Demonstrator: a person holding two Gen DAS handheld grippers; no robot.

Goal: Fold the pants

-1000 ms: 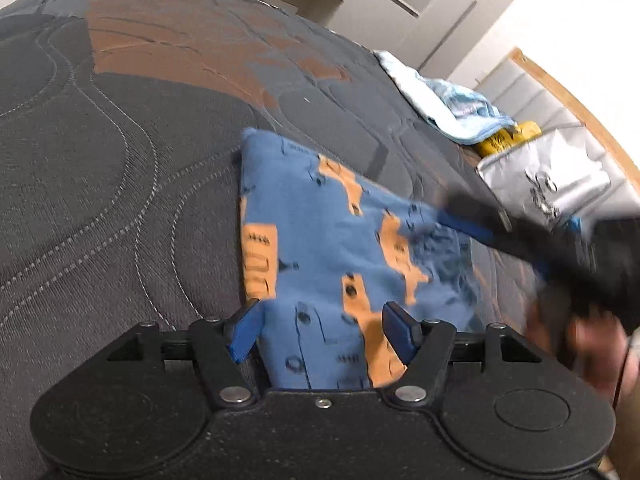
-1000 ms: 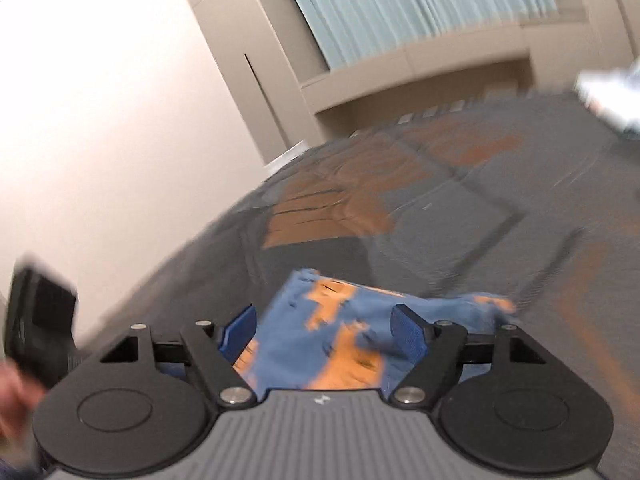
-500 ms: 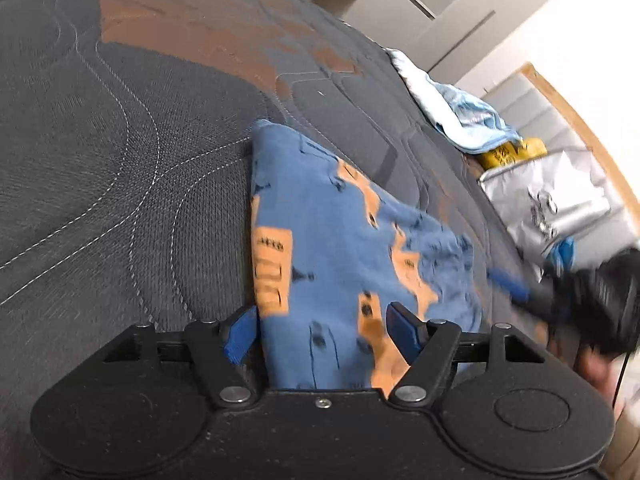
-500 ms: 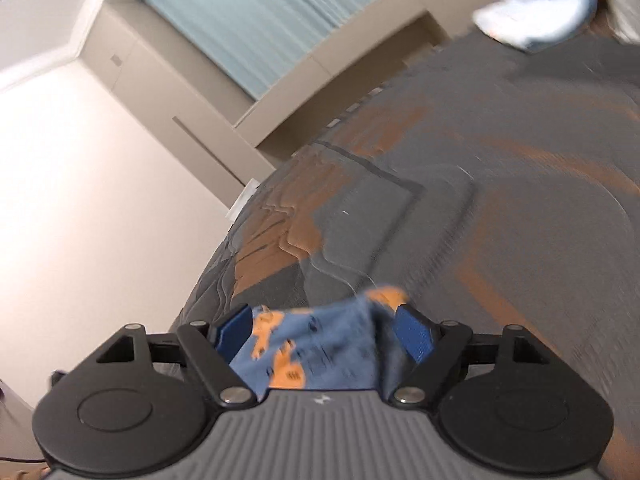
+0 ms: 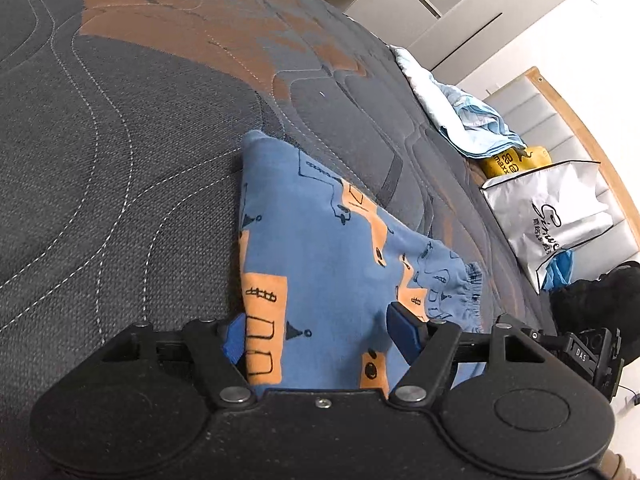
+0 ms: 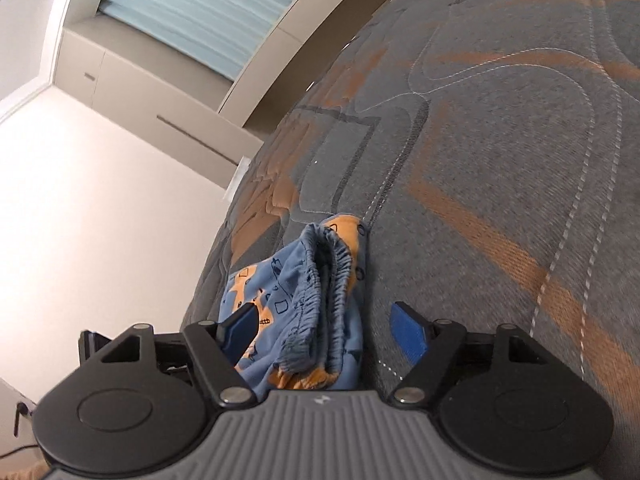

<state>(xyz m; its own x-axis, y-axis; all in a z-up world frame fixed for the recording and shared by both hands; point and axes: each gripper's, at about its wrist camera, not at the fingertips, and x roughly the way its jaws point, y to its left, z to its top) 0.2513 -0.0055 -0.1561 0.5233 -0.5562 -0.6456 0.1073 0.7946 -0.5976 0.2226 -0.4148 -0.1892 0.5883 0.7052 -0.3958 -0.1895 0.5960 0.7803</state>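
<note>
Folded blue pants (image 5: 320, 248) with orange patches lie flat on the dark quilted mattress (image 5: 120, 140). My left gripper (image 5: 316, 336) is low over their near end. It is open, its blue pads on either side of the cloth. In the right wrist view the pants (image 6: 320, 280) show their gathered waistband end. My right gripper (image 6: 324, 334) straddles it with its jaws closing. Its left pad is at the cloth and its right pad stands clear of it over the mattress (image 6: 500, 160). The right gripper's black body (image 5: 592, 356) shows at the left view's right edge.
A pale blue and white cloth heap (image 5: 460, 116) lies further along the mattress. Past it sit a yellow packet (image 5: 516, 160) and a silver bag (image 5: 560, 216) against a padded headboard. A white wall (image 6: 100, 220) and beige cabinets (image 6: 140, 80) lie beyond the mattress edge.
My right gripper has rolled and dropped from over the flat pants to their waistband end. The left gripper has slid closer over the near end. The pants have stayed flat.
</note>
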